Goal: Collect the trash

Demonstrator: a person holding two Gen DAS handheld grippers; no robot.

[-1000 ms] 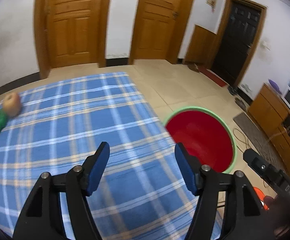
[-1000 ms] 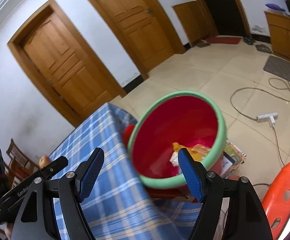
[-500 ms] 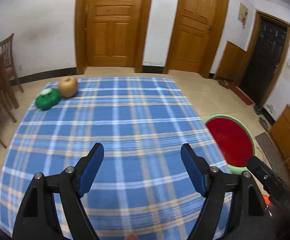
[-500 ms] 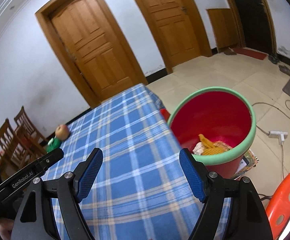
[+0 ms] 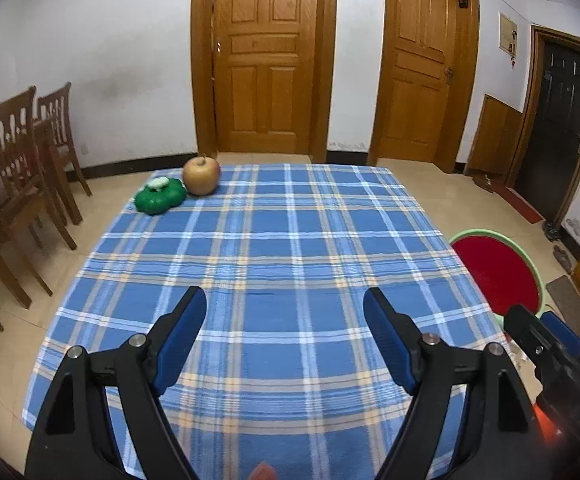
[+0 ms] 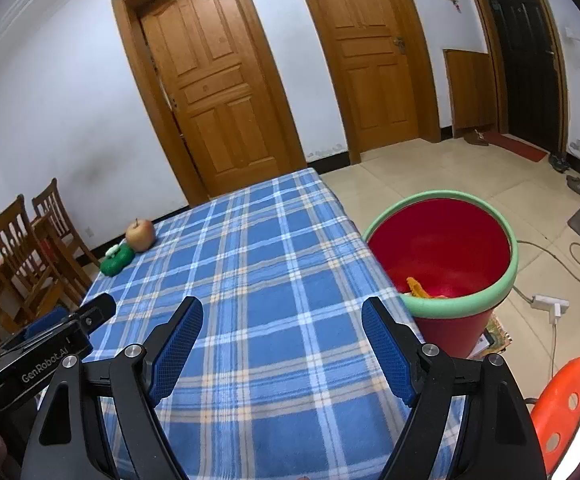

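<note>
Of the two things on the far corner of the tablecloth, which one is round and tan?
The apple, tan with a short stem. The green lobed item beside it lies flatter and carries a small white piece on top.

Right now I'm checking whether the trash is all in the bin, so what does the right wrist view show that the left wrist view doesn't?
Only the right wrist view looks down into the red bin, where yellow-orange trash lies; it also shows an orange stool and a power strip. Only the left wrist view shows the right gripper's body beside the bin. Both share the checked tablecloth, the apple, the green toy, and open, empty grippers, left gripper included.
</note>
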